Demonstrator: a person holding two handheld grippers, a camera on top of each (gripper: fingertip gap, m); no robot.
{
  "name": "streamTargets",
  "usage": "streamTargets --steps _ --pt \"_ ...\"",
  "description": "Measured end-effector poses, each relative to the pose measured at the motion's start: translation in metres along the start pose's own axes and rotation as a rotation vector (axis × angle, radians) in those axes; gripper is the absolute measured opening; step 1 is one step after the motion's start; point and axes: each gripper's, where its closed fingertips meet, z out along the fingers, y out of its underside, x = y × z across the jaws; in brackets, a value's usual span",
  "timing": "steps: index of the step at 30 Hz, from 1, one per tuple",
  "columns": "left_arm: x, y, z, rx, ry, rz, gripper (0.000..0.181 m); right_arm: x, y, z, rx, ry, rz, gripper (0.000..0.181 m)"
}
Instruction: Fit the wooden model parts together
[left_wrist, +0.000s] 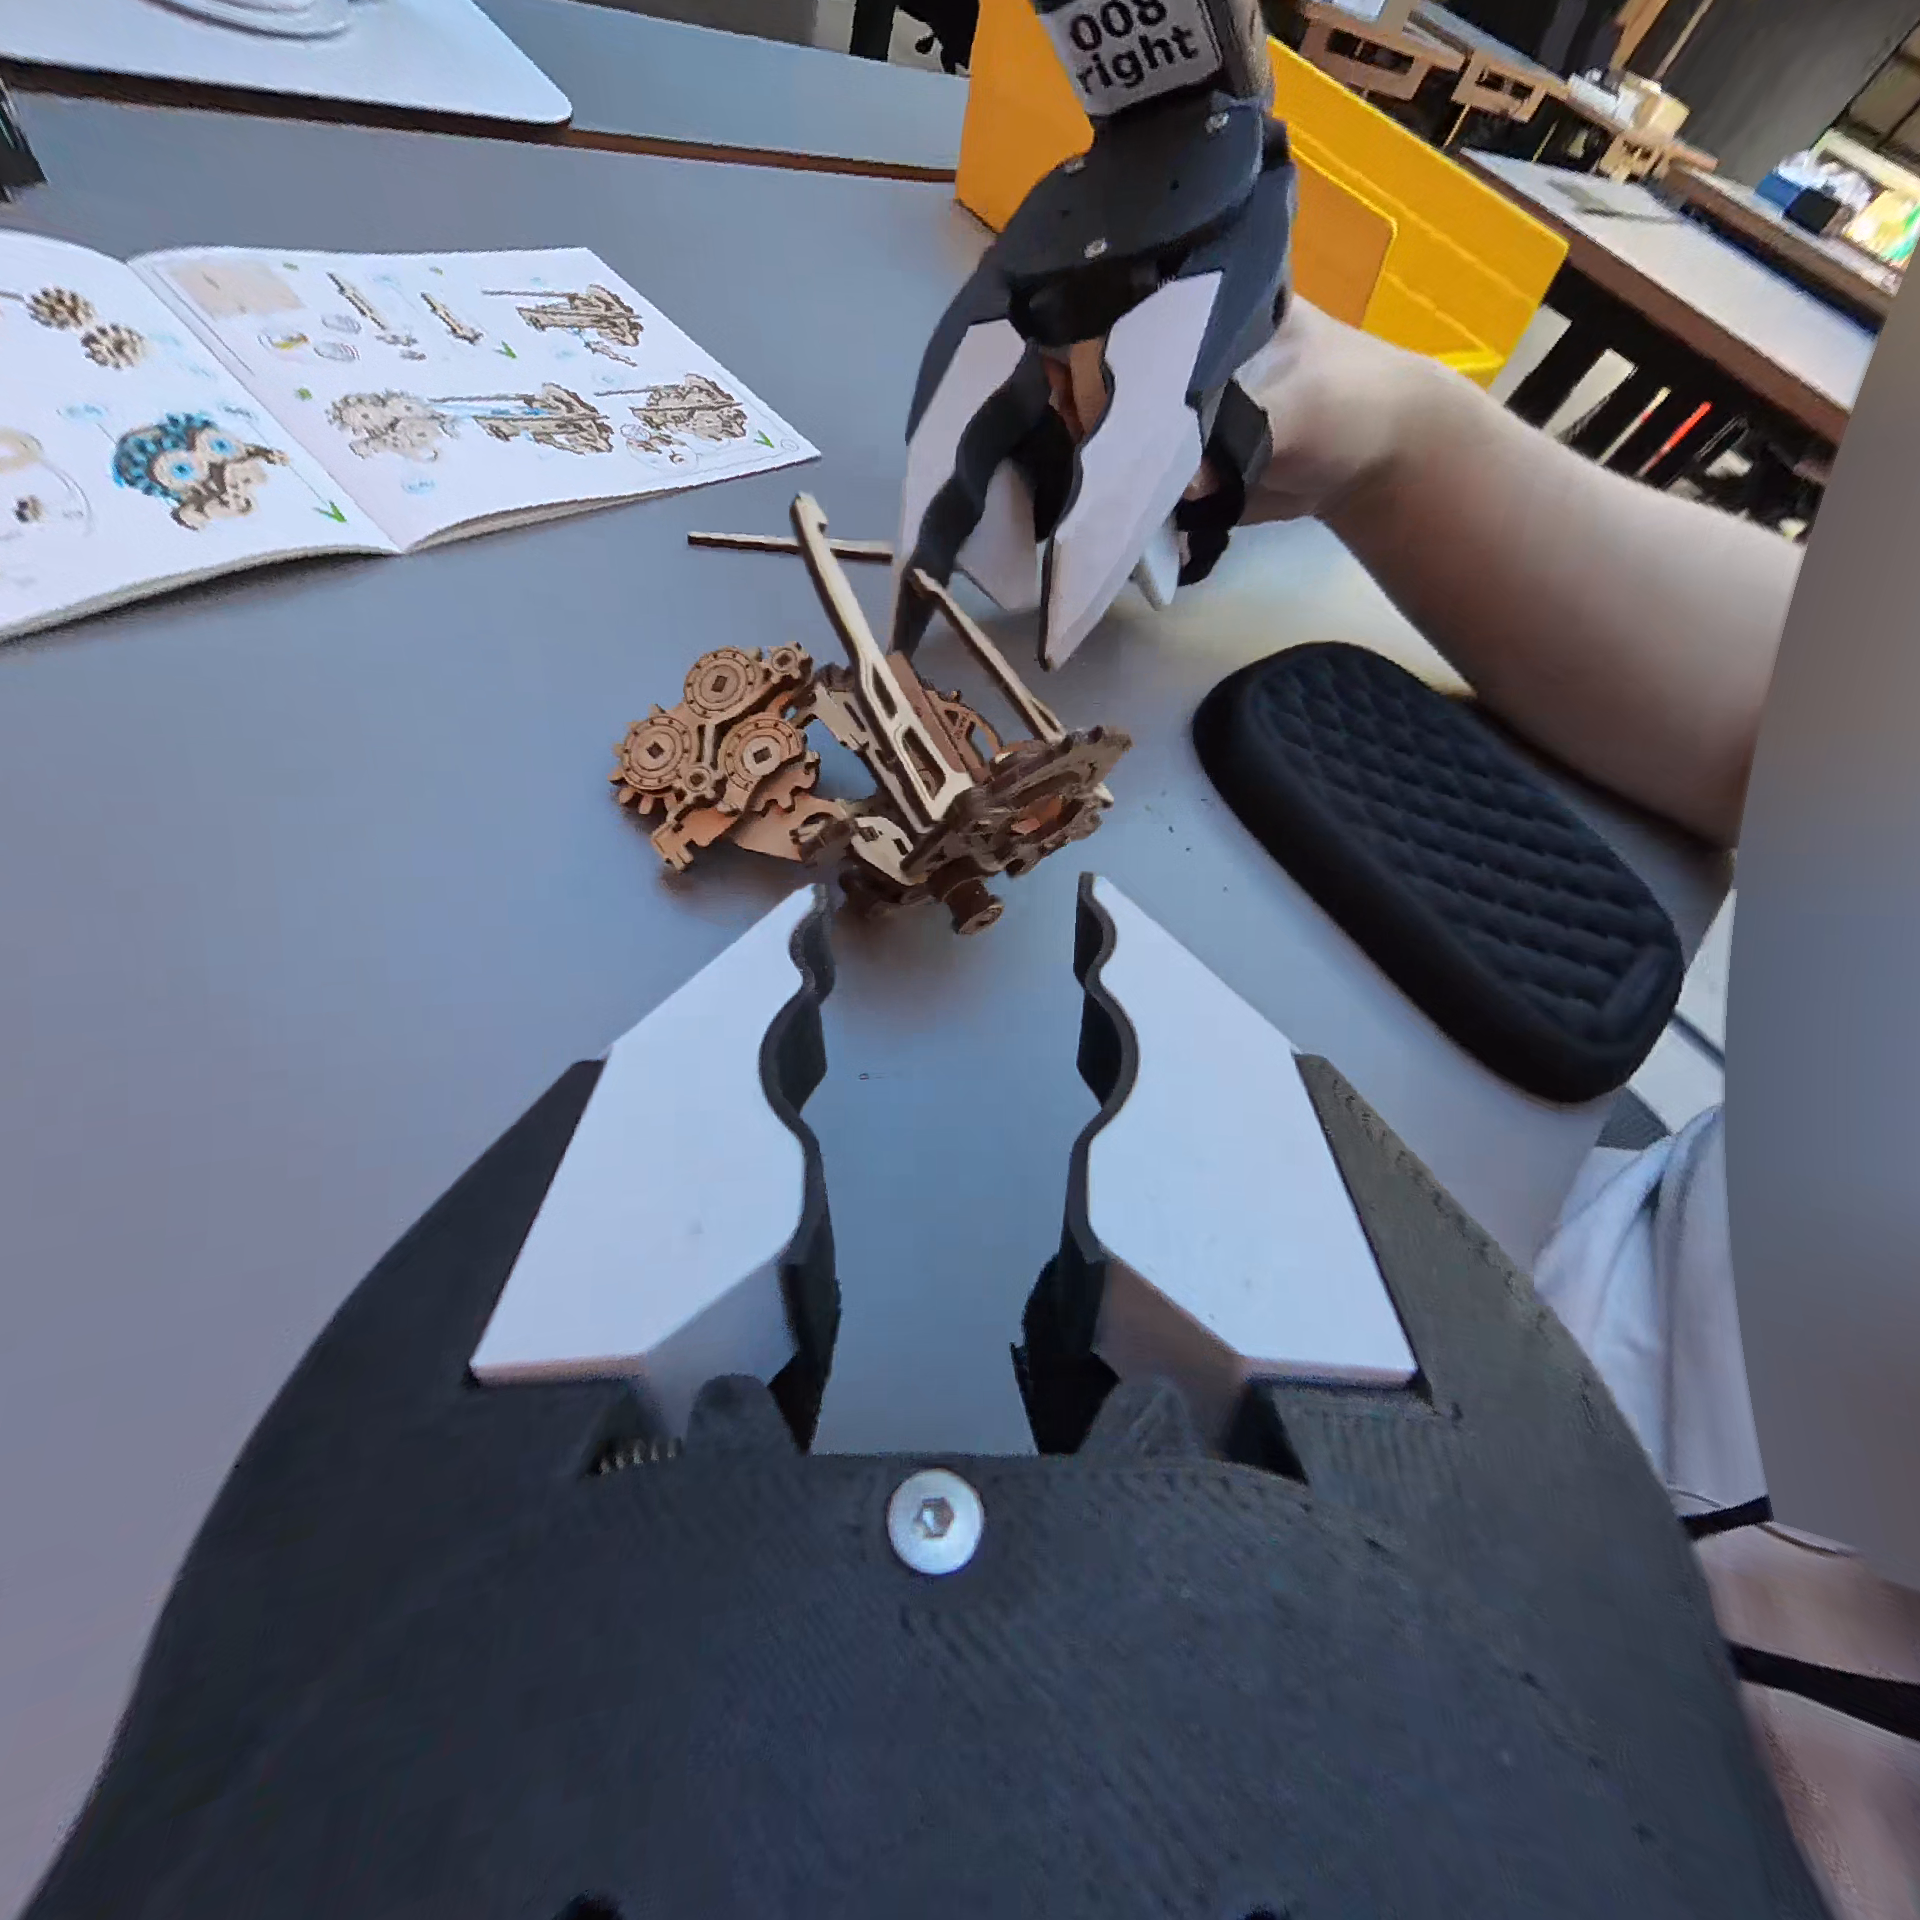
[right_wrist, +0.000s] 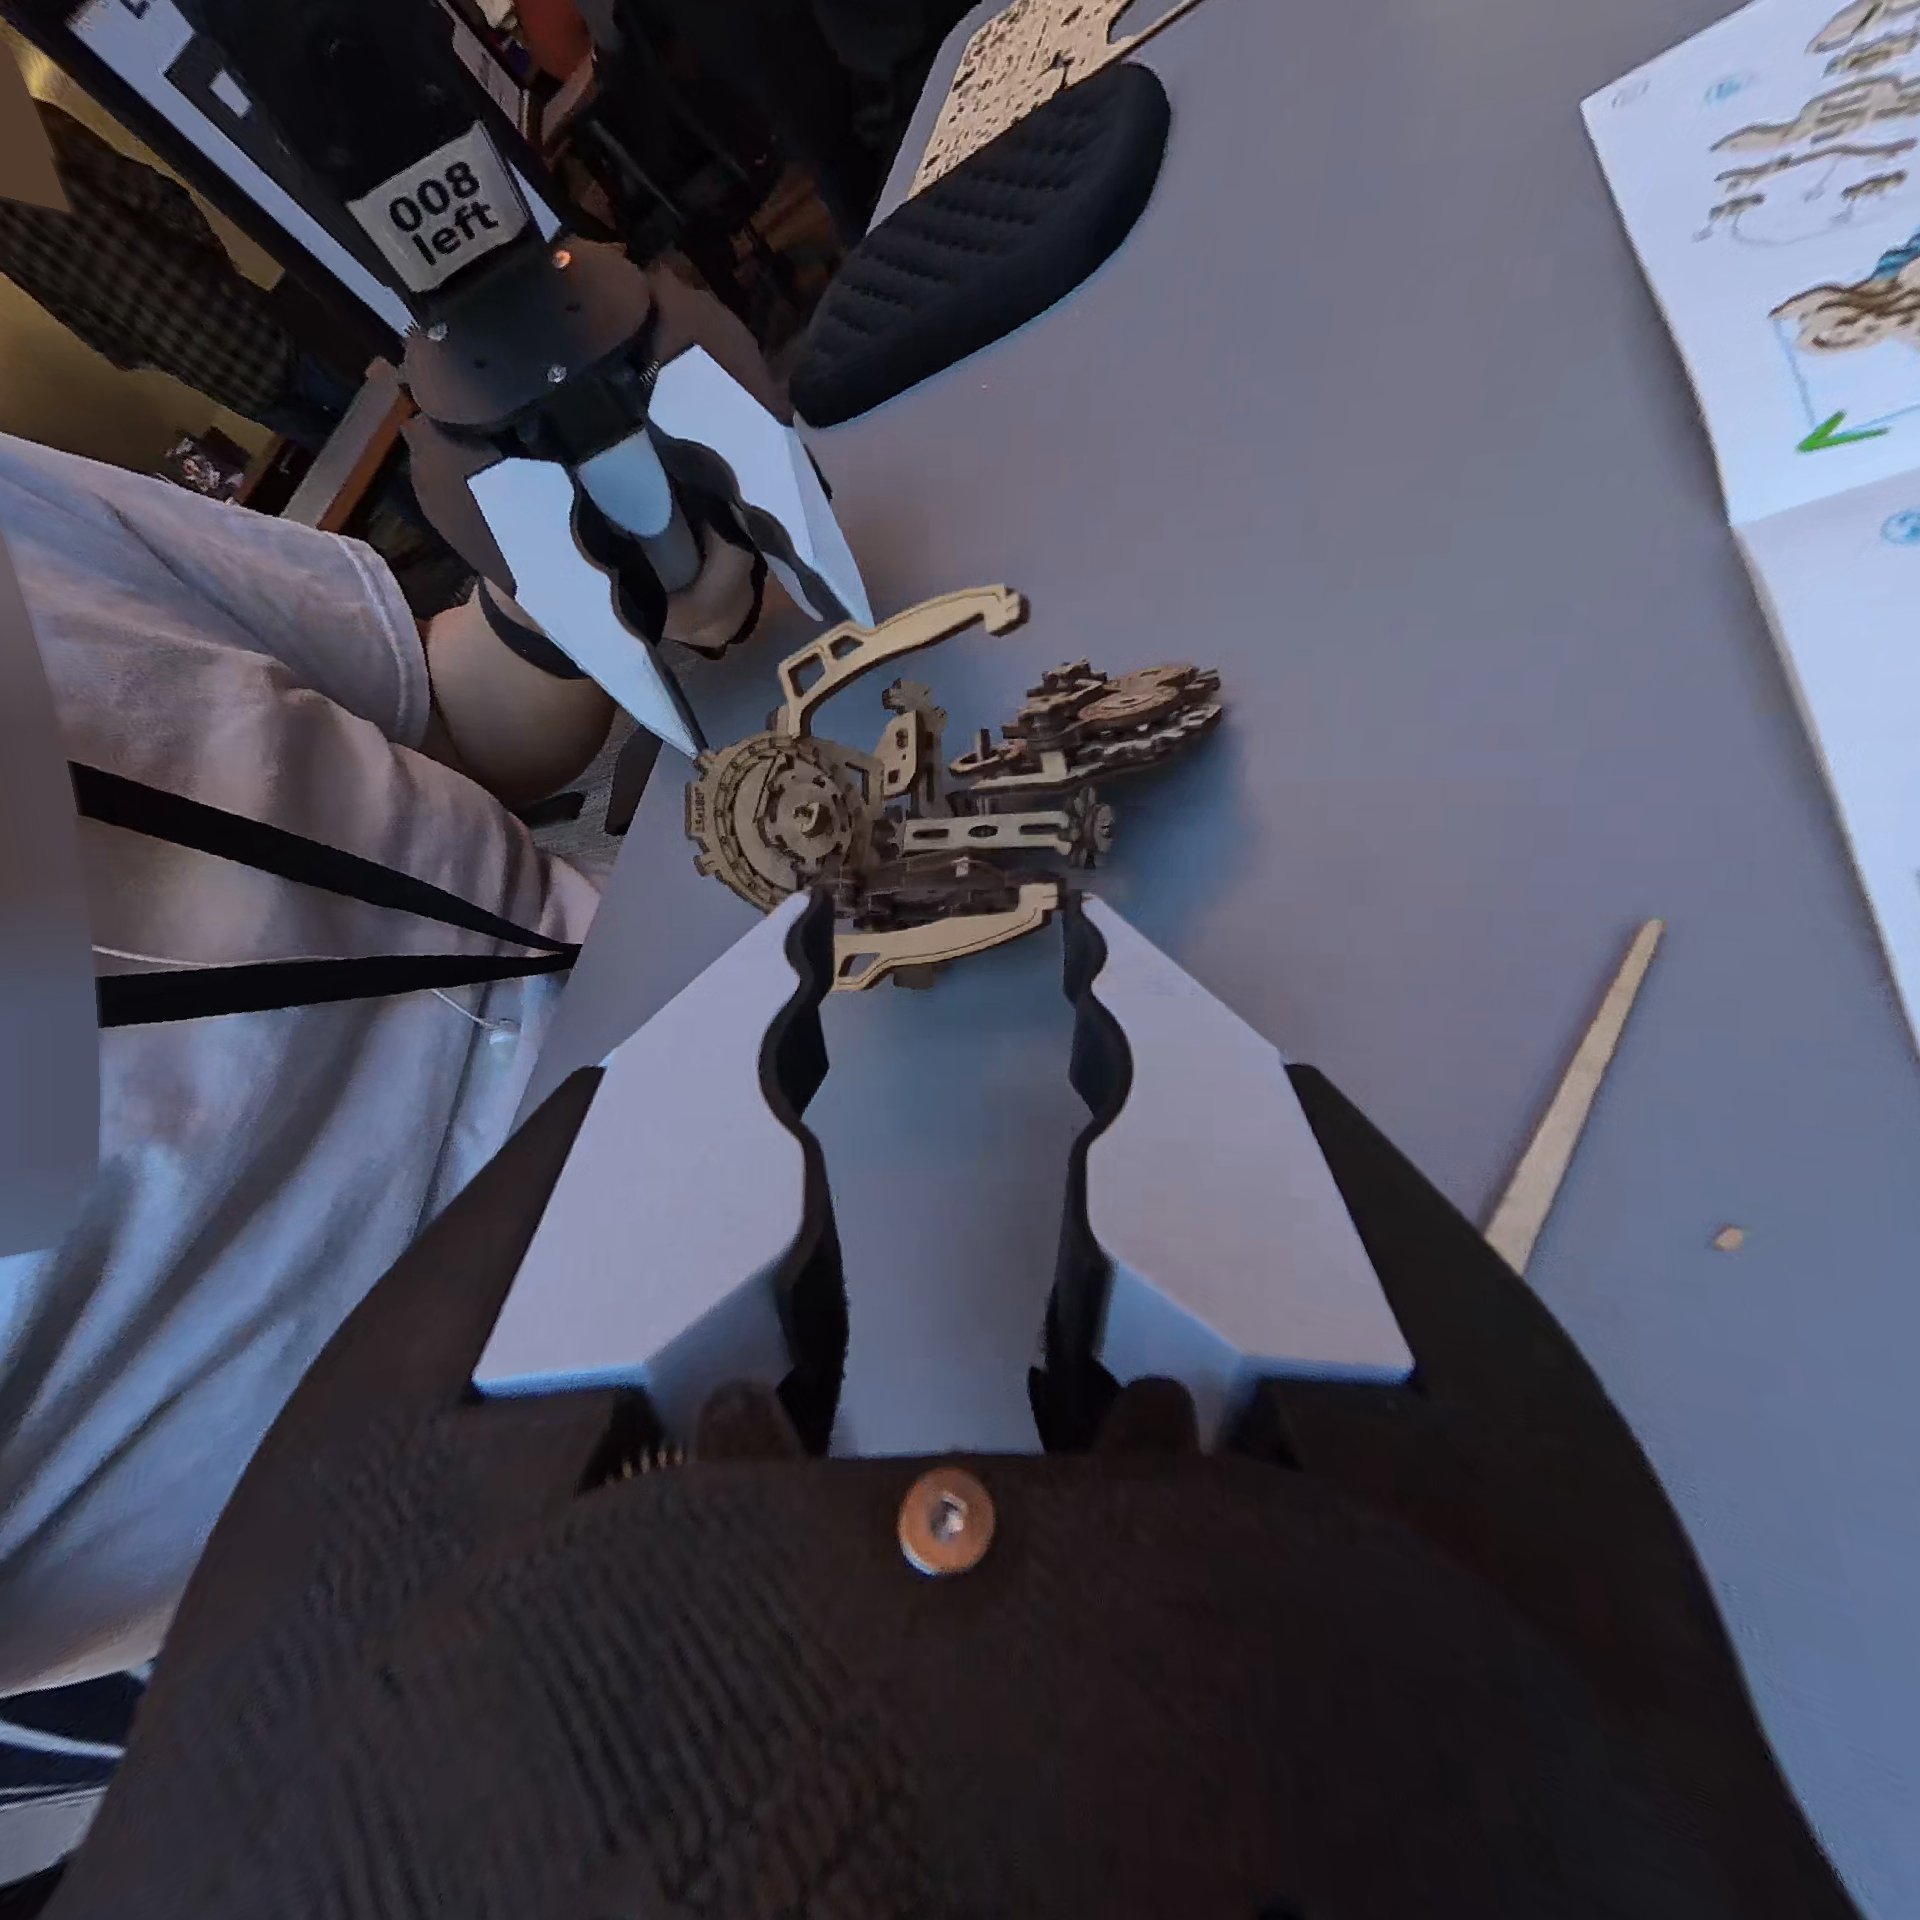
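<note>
The grey table (left_wrist: 312, 831) carries everything, largest first: an open instruction booklet (left_wrist: 343, 395) at the far left of the left wrist view, a black padded rest (left_wrist: 1444, 862) at the near edge, and between them the wooden model (left_wrist: 883, 769), a half-built cluster of gears and frames lying on the tabletop. A loose wooden stick (left_wrist: 748, 542) lies just beyond it, crossed under one of the model's long arms.

The left gripper (left_wrist: 951, 904) has its jaws apart and empty, tips just short of the model's near side. The right gripper (right_wrist: 940, 909) is likewise spread and holding nothing; its tips straddle the curved frame piece (right_wrist: 935, 945) at the model's edge, and from the left wrist view one fingertip (left_wrist: 914, 613) sits against or very near a slanting arm.

The risks look to be these: the model rests free on a smooth top, so closing one gripper without the other steadying it could skid or tip it. The thin arms could snap under a pinch from hard fingers. The small gear cluster (left_wrist: 717, 748) could be knocked loose by a sideways nudge.
</note>
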Motion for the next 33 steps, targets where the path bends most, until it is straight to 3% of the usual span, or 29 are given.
streamTargets --steps 6,10,12,14,16,18,20,23,25,31,33 --pt "0.003 0.003 -0.001 -0.019 -0.052 -0.079 0.048 -0.029 0.025 0.004 -0.039 0.010 0.083 0.042" --pt "0.013 0.006 0.008 -0.035 -0.098 -0.095 0.071 -0.041 0.030 0.003 -0.029 0.004 0.120 0.046" --pt "0.008 0.010 0.016 -0.050 -0.196 -0.036 0.085 -0.037 0.035 -0.004 -0.073 0.035 0.085 0.047" --pt "0.008 0.011 0.023 -0.040 -0.259 0.009 0.087 -0.027 0.035 -0.016 -0.089 0.082 0.036 0.047" --pt "0.010 0.011 0.030 -0.033 -0.283 0.035 0.086 -0.018 0.021 -0.028 -0.031 0.123 -0.070 0.045" --pt "0.005 0.010 0.032 -0.030 -0.338 0.082 0.081 -0.011 0.000 -0.038 0.051 0.194 -0.311 0.042" --pt "0.001 0.008 0.031 -0.031 -0.368 0.129 0.075 0.010 -0.013 -0.044 0.078 0.384 -0.577 0.044" --pt "-0.001 0.004 0.028 -0.033 -0.359 0.166 0.063 0.042 -0.006 -0.034 -0.103 0.553 -0.844 0.044" --pt "-0.007 0.002 0.022 -0.040 -0.354 0.177 0.062 0.049 0.000 -0.018 -0.185 0.551 -0.933 0.044" --pt "-0.016 0.005 0.014 -0.072 -0.293 0.145 0.060 0.049 -0.012 0.017 -0.161 0.486 -1.058 0.049" --pt "-0.017 0.003 0.013 -0.054 -0.288 0.133 0.059 0.052 -0.015 0.022 -0.150 0.484 -1.079 0.041"
